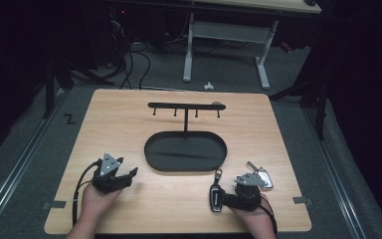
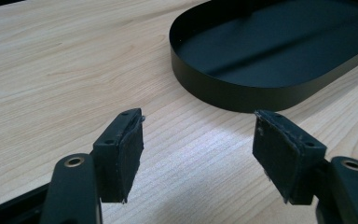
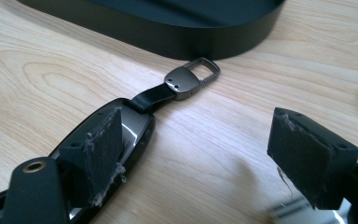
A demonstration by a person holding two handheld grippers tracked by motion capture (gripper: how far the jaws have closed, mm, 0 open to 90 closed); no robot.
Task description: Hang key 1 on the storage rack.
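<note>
A black car key fob (image 1: 215, 197) lies flat near the table's front edge, and its strap ends in a grey metal clasp (image 1: 219, 174) that points toward a black oval tray (image 1: 150, 158). From the tray rises a thin black T-shaped rack (image 1: 186, 106) with several small hooks. My right gripper (image 1: 239, 185) is open just to the right of the fob. In the right gripper view the fob (image 3: 137, 128) lies partly under the gripper's (image 3: 198, 116) left jaw and the clasp (image 3: 191, 78) is ahead. My left gripper (image 1: 125, 169) (image 2: 198, 119) is open and empty at the front left, with the tray wall (image 2: 233, 95) ahead of it.
A silver key piece (image 1: 261, 177) lies on the wood right of my right gripper, its blurred edge (image 3: 298, 211) low in the right gripper view. Grey tape tabs (image 1: 302, 200) mark the table's front corners. Beyond the far edge are a white desk frame (image 1: 188, 50) and floor cables.
</note>
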